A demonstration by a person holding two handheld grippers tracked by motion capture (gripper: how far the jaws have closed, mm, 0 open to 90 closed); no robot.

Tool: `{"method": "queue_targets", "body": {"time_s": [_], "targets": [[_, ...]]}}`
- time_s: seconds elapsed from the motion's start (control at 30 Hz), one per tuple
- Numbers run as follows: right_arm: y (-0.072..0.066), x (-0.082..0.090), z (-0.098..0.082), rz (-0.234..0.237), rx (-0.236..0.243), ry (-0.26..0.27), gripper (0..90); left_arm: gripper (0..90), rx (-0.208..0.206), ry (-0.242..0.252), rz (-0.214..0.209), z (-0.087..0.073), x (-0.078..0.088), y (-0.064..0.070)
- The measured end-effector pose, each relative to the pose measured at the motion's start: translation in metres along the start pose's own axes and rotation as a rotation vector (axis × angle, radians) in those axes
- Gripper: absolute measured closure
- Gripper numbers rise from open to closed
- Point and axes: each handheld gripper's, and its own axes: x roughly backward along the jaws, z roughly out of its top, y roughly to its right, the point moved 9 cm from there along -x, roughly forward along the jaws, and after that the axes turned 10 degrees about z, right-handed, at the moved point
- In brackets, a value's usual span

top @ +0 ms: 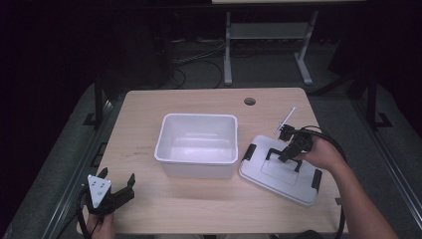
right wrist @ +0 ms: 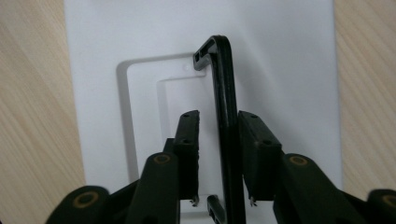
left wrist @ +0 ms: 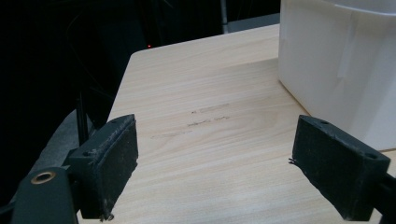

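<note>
Right gripper [right wrist: 218, 154] straddles the lid's black handle [right wrist: 223, 93] — not clamped (left gripper [top: 117, 181] gapes wide).

Seen along the right tool [right wrist: 218, 156]: black jaws astride the raised black handle [right wrist: 223, 93] of a white lid [right wrist: 280, 60], handle touching the right jaw, a narrow gap left beside the other. Lid lying flat on the pale wooden table [right wrist: 32, 93], wood showing on both sides.

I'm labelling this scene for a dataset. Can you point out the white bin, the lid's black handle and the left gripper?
white bin [top: 171, 149]: high view, left rim.
black handle [right wrist: 226, 102]: right gripper view, bar between the jaws.
left gripper [top: 117, 182]: high view, midway between fingertips.
</note>
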Motion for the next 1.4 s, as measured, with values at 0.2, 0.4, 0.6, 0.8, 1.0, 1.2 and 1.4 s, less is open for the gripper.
{"method": "queue_targets", "body": {"time_s": [0.2,0.4,0.6,0.8,1.0,1.2,1.4], "targets": [[-0.0014,-0.0054,-0.0031,0.020,0.001,-0.001,75.8,13.6,0.002,0.000,0.001,-0.0001,0.0001,-0.0002],[-0.0019,-0.0026,-0.0014,0.021,0.009,0.013,76.6,13.6,0.002,0.000,0.002,-0.0002,0.0000,-0.0004],[-0.0026,-0.0015,-0.0023,0.017,0.021,0.014,78.4,13.5,0.003,0.001,0.003,0.0000,0.0002,-0.0005],[-0.0033,-0.0002,-0.0018,0.017,0.026,0.022,80.5,13.5,0.001,0.000,0.002,-0.0001,0.0002,-0.0002],[-0.0033,-0.0011,-0.0021,0.022,0.026,0.018,81.6,13.6,0.004,0.000,0.004,-0.0002,0.0001,-0.0008],[-0.0043,-0.0008,-0.0027,0.022,0.028,0.016,81.8,13.6,0.002,0.000,0.002,-0.0001,0.0001,-0.0003],[-0.0050,-0.0007,-0.0029,0.016,0.040,0.012,82.2,13.5,-0.001,-0.001,0.002,-0.0003,0.0000,0.0002]]}}
